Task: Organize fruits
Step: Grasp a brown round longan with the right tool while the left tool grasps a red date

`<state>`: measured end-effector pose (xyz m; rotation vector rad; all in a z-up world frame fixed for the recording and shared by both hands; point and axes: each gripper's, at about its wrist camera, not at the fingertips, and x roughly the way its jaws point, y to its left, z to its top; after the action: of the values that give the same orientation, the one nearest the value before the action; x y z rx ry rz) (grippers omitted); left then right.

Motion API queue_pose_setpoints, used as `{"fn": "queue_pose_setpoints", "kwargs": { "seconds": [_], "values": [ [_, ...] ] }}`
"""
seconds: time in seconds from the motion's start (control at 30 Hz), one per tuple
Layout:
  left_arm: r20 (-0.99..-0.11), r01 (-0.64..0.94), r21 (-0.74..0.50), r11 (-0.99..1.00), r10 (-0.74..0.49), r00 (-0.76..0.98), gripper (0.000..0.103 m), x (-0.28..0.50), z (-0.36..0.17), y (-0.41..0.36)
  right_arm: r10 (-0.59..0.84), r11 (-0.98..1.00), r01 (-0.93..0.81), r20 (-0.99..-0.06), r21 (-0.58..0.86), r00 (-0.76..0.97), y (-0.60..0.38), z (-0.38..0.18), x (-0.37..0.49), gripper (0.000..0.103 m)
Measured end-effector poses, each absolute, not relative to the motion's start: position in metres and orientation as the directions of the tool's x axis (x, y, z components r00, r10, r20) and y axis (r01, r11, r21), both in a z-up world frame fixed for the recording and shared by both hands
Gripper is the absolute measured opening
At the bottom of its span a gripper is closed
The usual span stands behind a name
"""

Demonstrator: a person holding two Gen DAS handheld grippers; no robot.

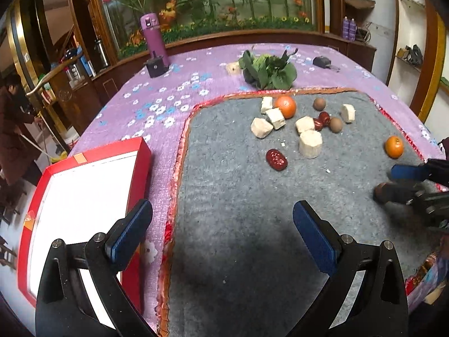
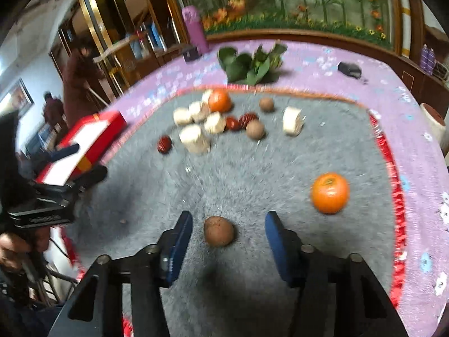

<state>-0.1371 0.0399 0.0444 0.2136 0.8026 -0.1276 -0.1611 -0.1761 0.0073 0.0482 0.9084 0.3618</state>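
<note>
On the grey mat lie two oranges, small brown round fruits, red dates and pale cut chunks. My left gripper is open and empty, between the mat's near left edge and the red box. My right gripper is open, its fingers either side of a brown round fruit on the mat, not closed on it. An orange lies to its right. The right gripper also shows in the left wrist view.
A leafy green vegetable, a purple bottle, a small black box and a dark object stand on the purple floral tablecloth at the back. People stand at the far left.
</note>
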Motion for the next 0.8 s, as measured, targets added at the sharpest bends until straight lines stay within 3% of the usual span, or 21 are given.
{"fn": "queue_pose_setpoints", "kwargs": {
  "seconds": [0.13, 0.2, 0.33, 0.4, 0.5, 0.63, 0.8],
  "values": [
    [-0.741, 0.18, 0.095, 0.979, -0.051, 0.669, 0.094, -0.128, 0.047, 0.042, 0.267, 0.949, -0.291, -0.794, 0.119, 0.546, -0.16, -0.002, -0.156, 0.027],
    [-0.748, 0.189, 0.09, 0.978, -0.059, 0.661, 0.091, -0.12, 0.048, 0.036, 0.247, 0.955, -0.28, -0.798, 0.103, 0.55, -0.162, -0.001, -0.157, 0.023],
    [-0.798, 0.238, 0.084, 0.968, -0.077, 0.597, 0.07, -0.097, 0.035, 0.016, 0.271, 0.953, -0.27, -0.776, 0.135, 0.57, -0.17, -0.004, -0.163, 0.023],
    [-0.814, 0.26, 0.064, 0.964, -0.1, 0.572, 0.069, -0.086, 0.029, 0.005, 0.275, 0.953, -0.269, -0.769, 0.139, 0.577, -0.171, -0.002, -0.164, 0.023],
    [-0.833, 0.27, 0.069, 0.96, -0.093, 0.545, 0.052, -0.074, 0.021, -0.009, 0.308, 0.946, -0.267, -0.755, 0.182, 0.579, -0.176, -0.003, -0.162, 0.023],
    [-0.841, 0.294, 0.1, 0.951, -0.077, 0.536, 0.051, -0.067, 0.012, -0.019, 0.348, 0.935, -0.27, -0.735, 0.229, 0.582, -0.182, -0.005, -0.16, 0.023],
    [-0.829, 0.287, 0.034, 0.957, -0.134, 0.543, 0.042, -0.061, 0.009, -0.008, 0.378, 0.925, -0.266, -0.725, 0.272, 0.575, -0.186, -0.005, -0.158, 0.023]
  ]
}}
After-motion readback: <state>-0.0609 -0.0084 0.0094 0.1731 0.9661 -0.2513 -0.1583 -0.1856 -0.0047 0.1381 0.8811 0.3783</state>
